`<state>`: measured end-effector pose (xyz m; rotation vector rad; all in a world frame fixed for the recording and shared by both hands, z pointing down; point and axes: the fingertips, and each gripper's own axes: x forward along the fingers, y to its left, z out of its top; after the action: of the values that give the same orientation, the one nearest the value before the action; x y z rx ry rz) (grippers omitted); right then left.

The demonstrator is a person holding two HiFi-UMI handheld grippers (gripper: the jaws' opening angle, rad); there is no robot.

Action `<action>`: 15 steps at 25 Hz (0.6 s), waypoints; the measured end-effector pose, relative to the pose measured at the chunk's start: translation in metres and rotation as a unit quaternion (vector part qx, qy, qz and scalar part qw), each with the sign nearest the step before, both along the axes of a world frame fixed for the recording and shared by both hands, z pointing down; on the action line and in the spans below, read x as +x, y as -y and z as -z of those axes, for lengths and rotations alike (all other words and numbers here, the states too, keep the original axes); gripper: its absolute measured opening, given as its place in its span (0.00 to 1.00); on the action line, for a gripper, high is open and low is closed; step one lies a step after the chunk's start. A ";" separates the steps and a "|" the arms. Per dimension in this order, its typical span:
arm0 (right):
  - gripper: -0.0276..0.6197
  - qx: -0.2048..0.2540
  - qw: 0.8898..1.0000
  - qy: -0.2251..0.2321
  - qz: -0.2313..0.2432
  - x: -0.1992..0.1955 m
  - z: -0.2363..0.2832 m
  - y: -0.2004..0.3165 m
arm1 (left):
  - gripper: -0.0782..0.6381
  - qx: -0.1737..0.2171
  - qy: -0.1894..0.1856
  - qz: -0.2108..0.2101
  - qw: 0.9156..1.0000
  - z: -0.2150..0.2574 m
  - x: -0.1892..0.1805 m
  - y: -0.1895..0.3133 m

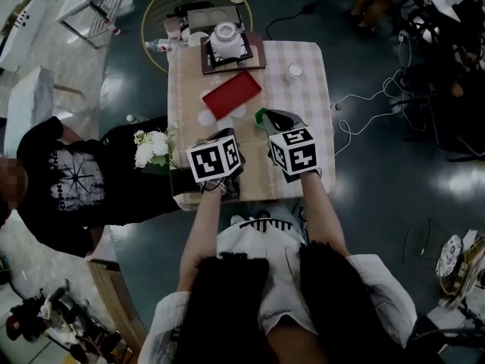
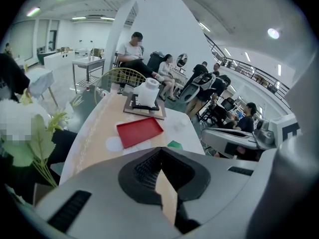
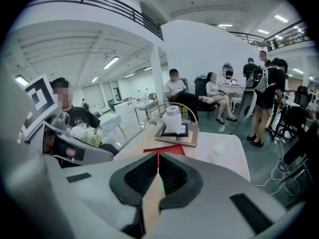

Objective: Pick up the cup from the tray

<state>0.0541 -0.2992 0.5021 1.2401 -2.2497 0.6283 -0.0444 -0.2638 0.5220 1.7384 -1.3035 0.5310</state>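
The cup, small and pale, stands in the head view well beyond the right gripper, off the red tray. In the left gripper view the left gripper has its jaws pressed together and empty, with the tray straight ahead. In the right gripper view the jaws also meet, with a green sliver in their slit and the cup ahead to the right.

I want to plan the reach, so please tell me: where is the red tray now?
In the head view the red tray lies mid-table, slightly left of centre, on the near side of the white pot.
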 end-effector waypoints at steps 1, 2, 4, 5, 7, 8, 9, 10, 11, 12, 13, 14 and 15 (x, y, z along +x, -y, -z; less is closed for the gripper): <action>0.06 0.004 1.000 0.001 -0.006 0.000 0.003 -0.002 | 0.12 0.003 0.000 -0.002 1.000 0.002 0.001 -0.002; 0.06 0.008 1.000 -0.001 -0.010 0.000 0.005 -0.004 | 0.12 0.007 0.001 -0.005 1.000 0.005 0.001 -0.003; 0.06 0.015 1.000 -0.008 -0.015 -0.001 0.010 -0.008 | 0.12 0.016 0.002 -0.010 1.000 0.010 0.003 -0.005; 0.06 0.017 1.000 -0.010 -0.016 -0.001 0.012 -0.011 | 0.12 0.022 0.003 -0.013 1.000 0.014 0.004 -0.006; 0.06 0.018 0.999 -0.017 -0.021 -0.002 0.014 -0.016 | 0.12 0.033 0.004 -0.018 0.999 0.021 0.006 -0.007; 0.06 0.019 0.999 -0.021 -0.024 -0.002 0.013 -0.018 | 0.12 0.037 0.004 -0.020 0.999 0.023 0.007 -0.008; 0.06 0.019 0.999 -0.025 -0.027 -0.002 0.013 -0.020 | 0.12 0.040 0.003 -0.023 0.999 0.025 0.008 -0.009; 0.06 0.019 0.999 -0.030 -0.029 -0.002 0.012 -0.023 | 0.12 0.042 0.002 -0.025 0.999 0.026 0.009 -0.010; 0.06 0.019 0.999 -0.034 -0.031 -0.002 0.012 -0.025 | 0.12 0.045 0.002 -0.027 0.999 0.027 0.010 -0.011; 0.06 0.018 0.999 -0.038 -0.034 -0.002 0.011 -0.027 | 0.12 0.048 0.001 -0.029 0.998 0.028 0.010 -0.012; 0.06 0.016 0.998 -0.040 -0.035 -0.002 0.011 -0.029 | 0.12 0.050 0.001 -0.030 0.998 0.030 0.011 -0.014; 0.06 0.014 0.998 -0.040 -0.036 -0.002 0.012 -0.031 | 0.12 0.052 0.001 -0.032 0.998 0.031 0.011 -0.016; 0.06 0.013 0.998 -0.040 -0.036 -0.003 0.012 -0.033 | 0.12 0.053 0.002 -0.033 0.998 0.032 0.012 -0.017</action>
<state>0.0511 -0.2663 0.4899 1.3398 -2.1618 0.5673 -0.0326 -0.2466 0.4899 1.8734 -1.3015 0.5103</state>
